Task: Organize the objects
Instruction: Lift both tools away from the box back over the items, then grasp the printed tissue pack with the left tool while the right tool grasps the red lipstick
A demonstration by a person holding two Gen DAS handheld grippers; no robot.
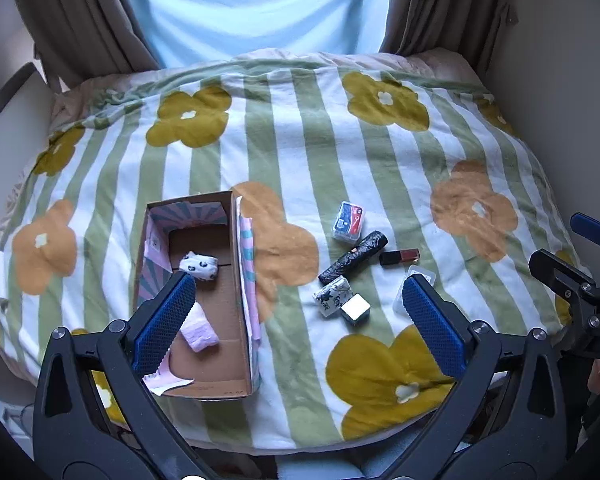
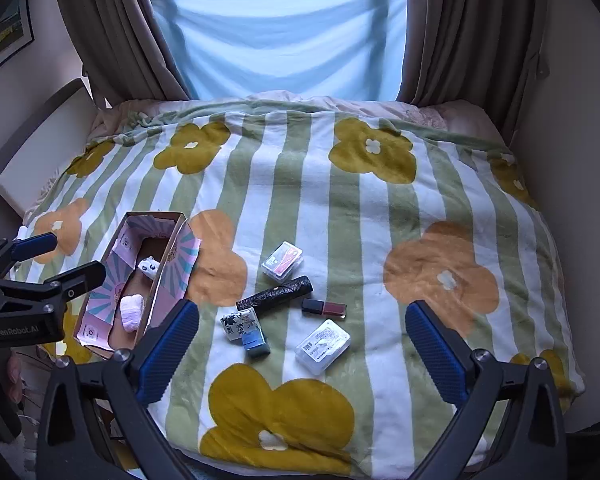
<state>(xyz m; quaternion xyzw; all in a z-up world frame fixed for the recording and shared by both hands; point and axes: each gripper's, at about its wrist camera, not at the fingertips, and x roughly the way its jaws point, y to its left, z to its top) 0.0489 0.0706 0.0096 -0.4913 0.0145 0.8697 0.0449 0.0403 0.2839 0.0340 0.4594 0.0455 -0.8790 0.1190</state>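
Note:
An open cardboard box (image 1: 236, 280) (image 2: 168, 264) lies on the left of the blanket, holding a white spotted roll (image 1: 199, 265) (image 2: 149, 267) and a pink roll (image 1: 199, 330) (image 2: 132, 312). To its right lie a clear card case (image 1: 348, 220) (image 2: 282, 266), a black roll (image 1: 354, 257) (image 2: 276, 295), a dark red lipstick (image 1: 399, 257) (image 2: 324, 308), a patterned tin (image 1: 333, 300) (image 2: 239, 323), a metal cube (image 1: 356, 313) (image 2: 256, 343) and a clear plastic case (image 2: 323, 346). My left gripper (image 1: 298, 320) hovers open over the box's right wall. My right gripper (image 2: 302, 348) hangs open above the loose items.
The striped flower blanket (image 1: 300, 140) (image 2: 340, 200) covers a bed that drops off at the near and right edges. Brown curtains (image 2: 100, 20) and a blue sheet (image 2: 280, 32) stand behind. A padded headboard (image 2: 40, 152) is at the left.

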